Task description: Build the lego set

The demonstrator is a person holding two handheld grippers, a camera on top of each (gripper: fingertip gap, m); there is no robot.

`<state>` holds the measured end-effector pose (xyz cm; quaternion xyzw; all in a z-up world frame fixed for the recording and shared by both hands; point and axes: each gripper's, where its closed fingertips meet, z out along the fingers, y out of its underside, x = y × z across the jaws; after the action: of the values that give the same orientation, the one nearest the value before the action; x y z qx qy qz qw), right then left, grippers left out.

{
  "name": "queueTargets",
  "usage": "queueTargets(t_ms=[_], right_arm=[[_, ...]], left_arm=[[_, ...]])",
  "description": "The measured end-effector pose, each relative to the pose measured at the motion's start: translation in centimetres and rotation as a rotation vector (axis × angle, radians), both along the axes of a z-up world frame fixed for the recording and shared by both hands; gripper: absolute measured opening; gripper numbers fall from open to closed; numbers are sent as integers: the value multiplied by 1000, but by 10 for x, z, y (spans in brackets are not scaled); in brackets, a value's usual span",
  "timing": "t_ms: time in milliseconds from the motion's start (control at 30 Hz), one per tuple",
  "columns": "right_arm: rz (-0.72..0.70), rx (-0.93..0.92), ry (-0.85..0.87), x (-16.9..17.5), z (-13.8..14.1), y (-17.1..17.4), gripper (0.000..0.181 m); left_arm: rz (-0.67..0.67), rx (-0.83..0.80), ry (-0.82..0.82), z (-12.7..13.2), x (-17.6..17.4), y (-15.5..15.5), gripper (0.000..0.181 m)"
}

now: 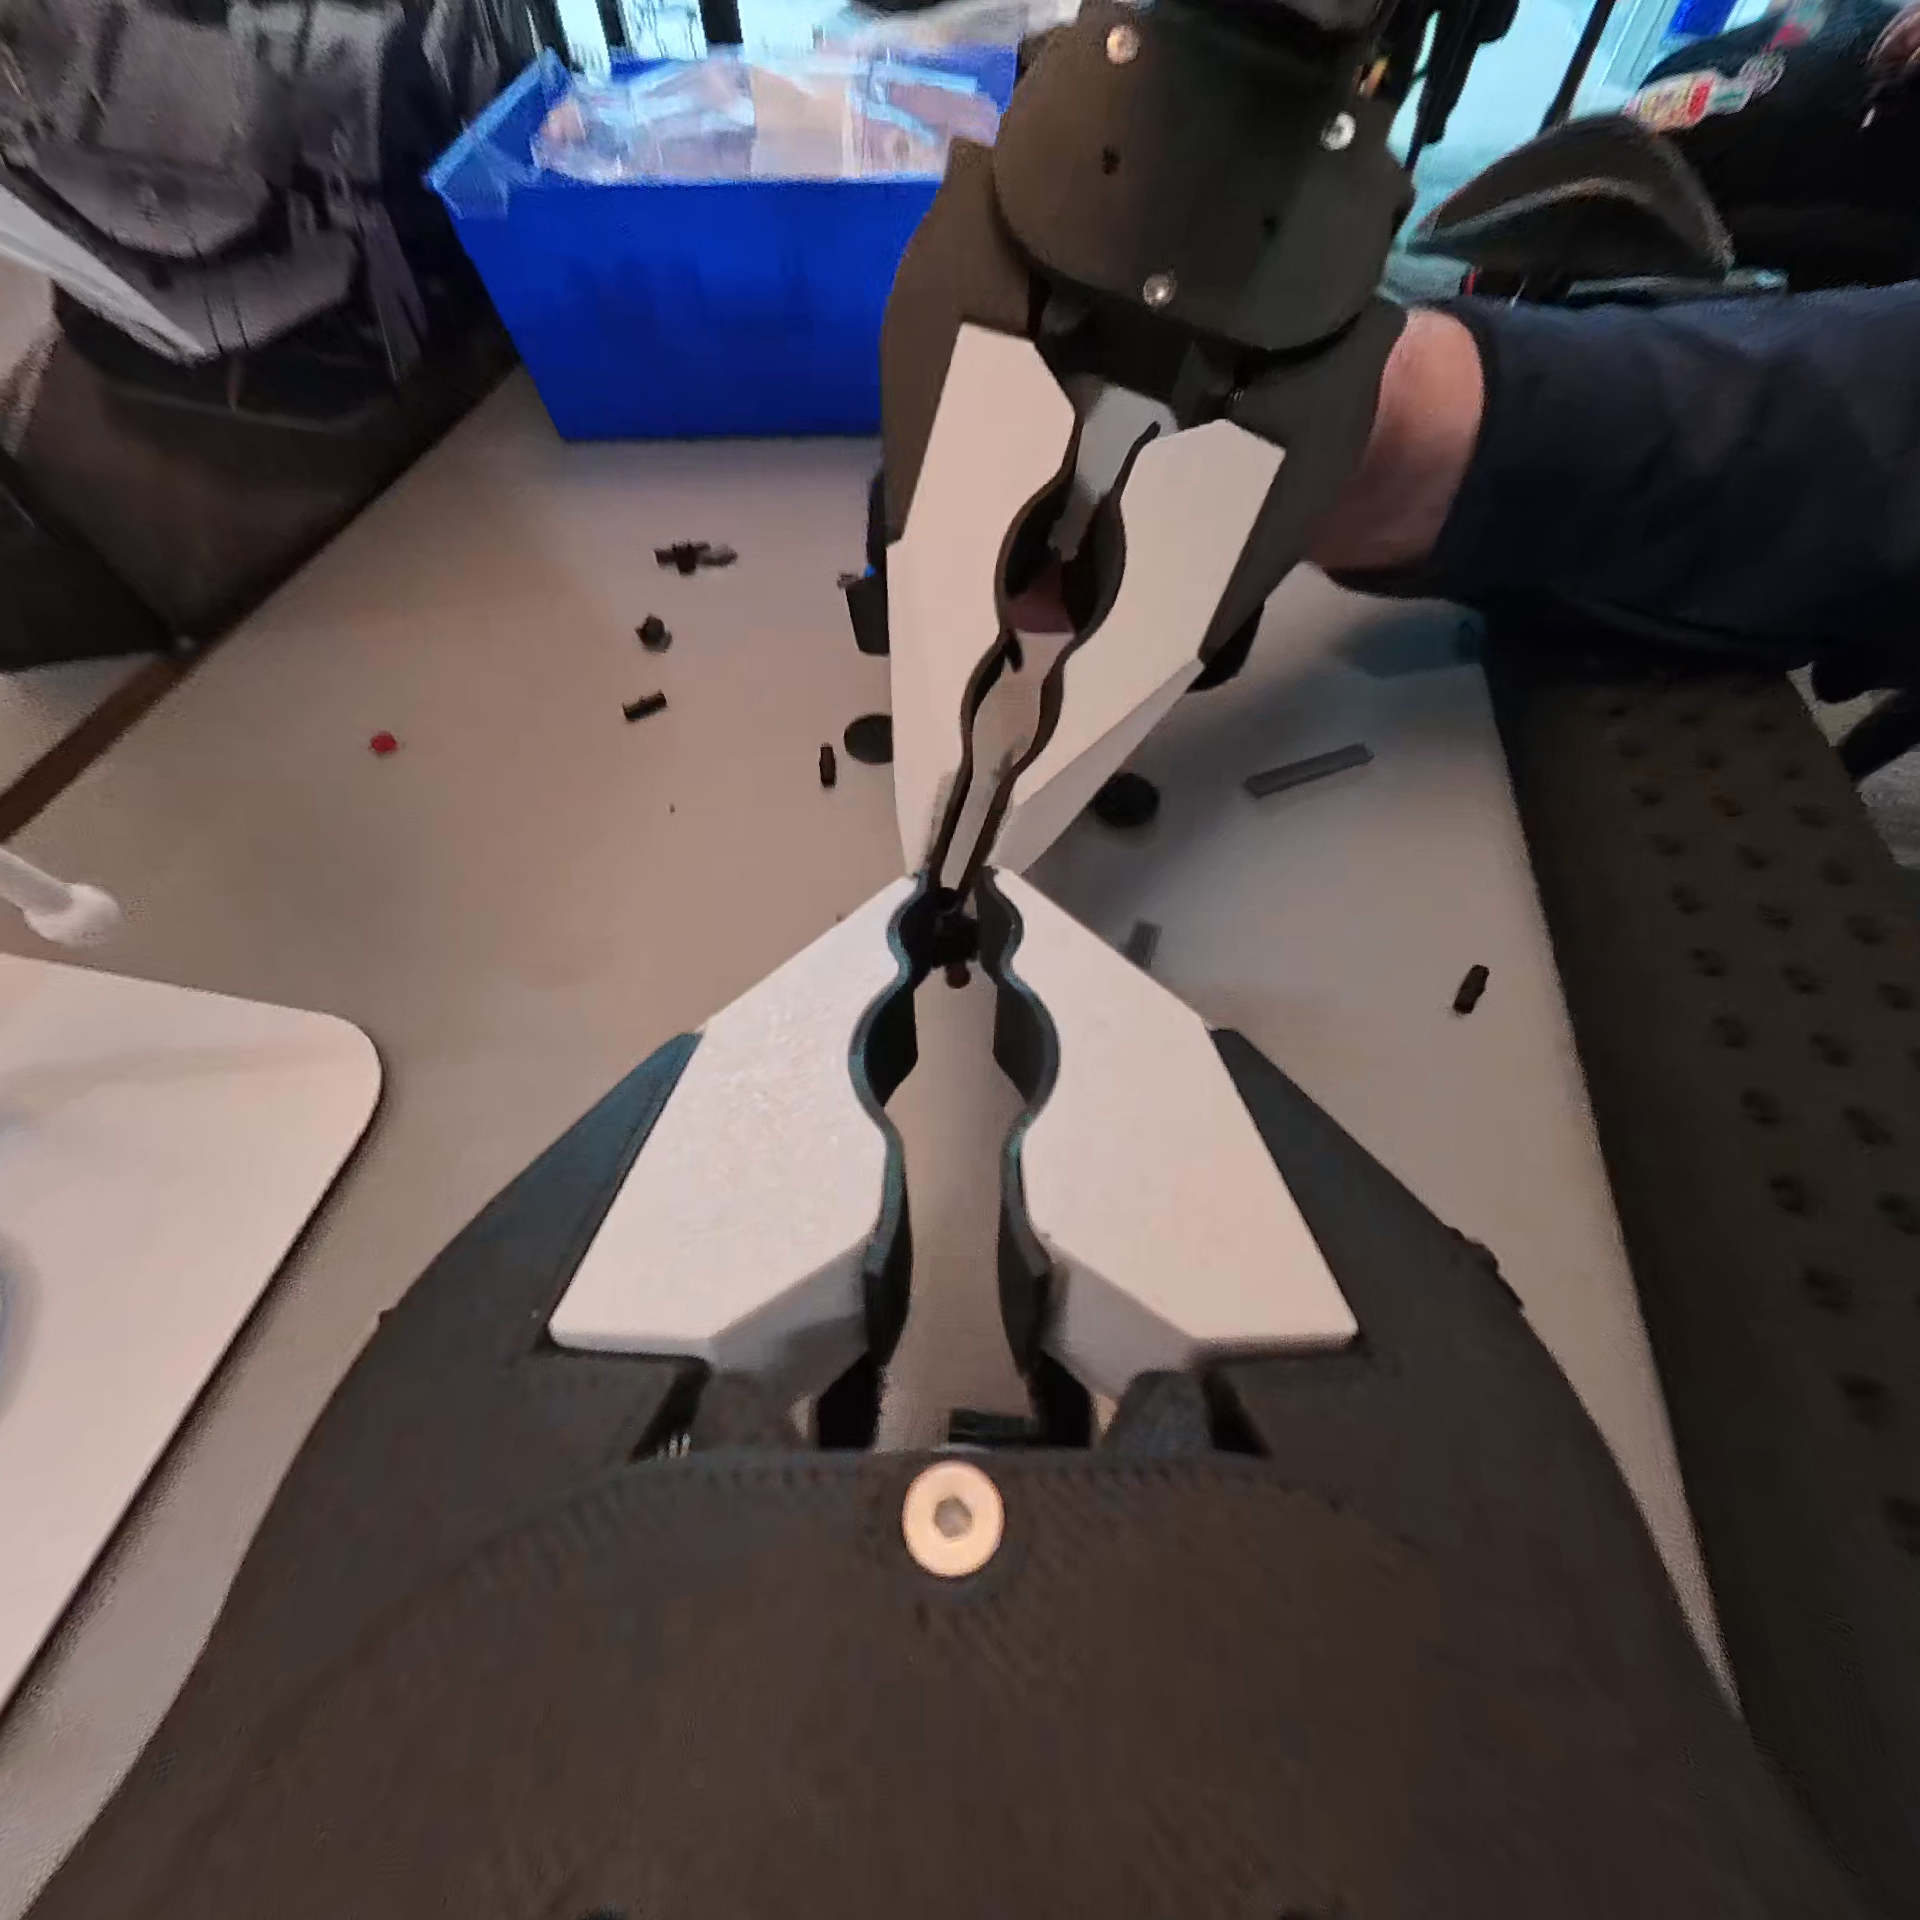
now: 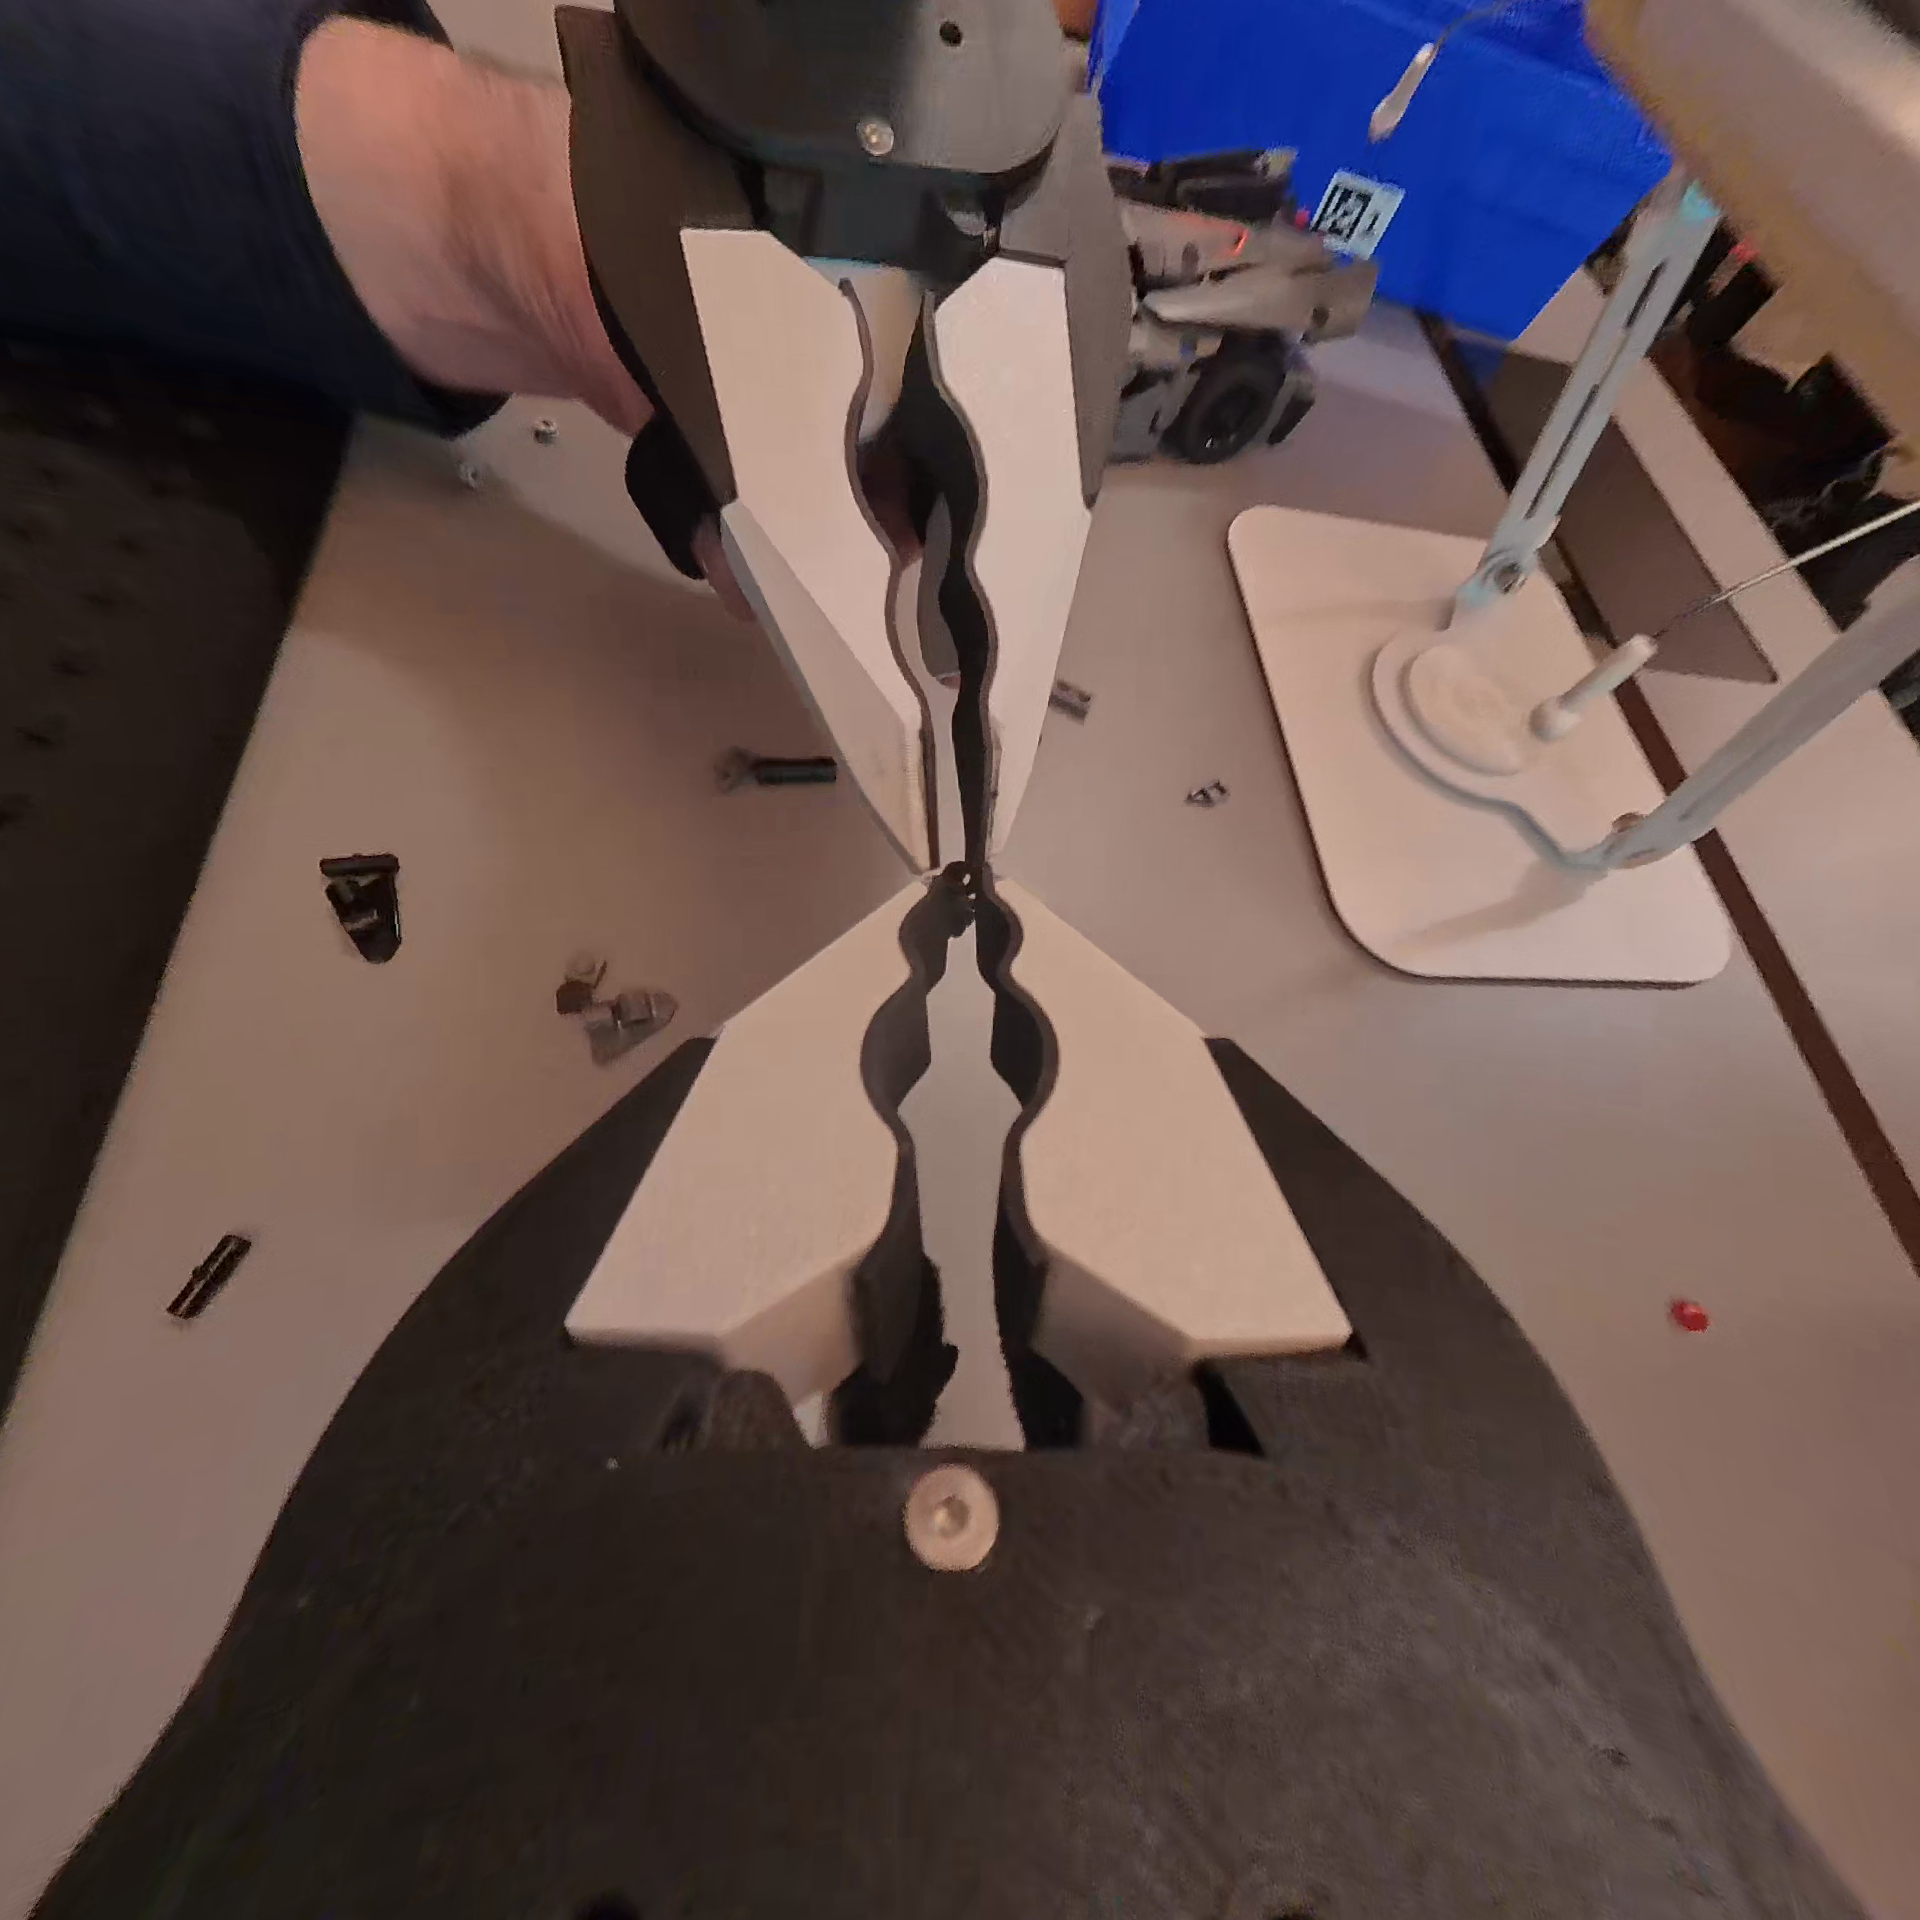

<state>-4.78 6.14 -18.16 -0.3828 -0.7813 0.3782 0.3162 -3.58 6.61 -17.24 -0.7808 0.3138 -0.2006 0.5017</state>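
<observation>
in the left wrist view, the left gripper (image 1: pixel 954 914) is pinching a tiny black lego piece (image 1: pixel 951 940) at its nearly closed tips, meeting the right gripper (image 1: pixel 951 868) tip to tip above the pale table (image 1: pixel 540 831); loose black pieces (image 1: pixel 644 707) and a blue bin (image 1: pixel 707 301) are lying beyond. in the right wrist view, the right gripper (image 2: pixel 956 914) is clamping the same piece (image 2: pixel 956 899); a partly built lego vehicle (image 2: pixel 1226 343) is sitting far back.
</observation>
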Motion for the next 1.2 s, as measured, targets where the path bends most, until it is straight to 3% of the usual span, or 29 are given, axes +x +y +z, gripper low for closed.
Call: queueTargets(t_ms=[433,1200], right_arm=[[22,43,-132,0,-42,-1,2],[49,38,-150,6,-53,-3,2]], left_arm=[[-3,-150,104,-41,-2,0,5],[-27,-198,189,-61,0,-4,6]])
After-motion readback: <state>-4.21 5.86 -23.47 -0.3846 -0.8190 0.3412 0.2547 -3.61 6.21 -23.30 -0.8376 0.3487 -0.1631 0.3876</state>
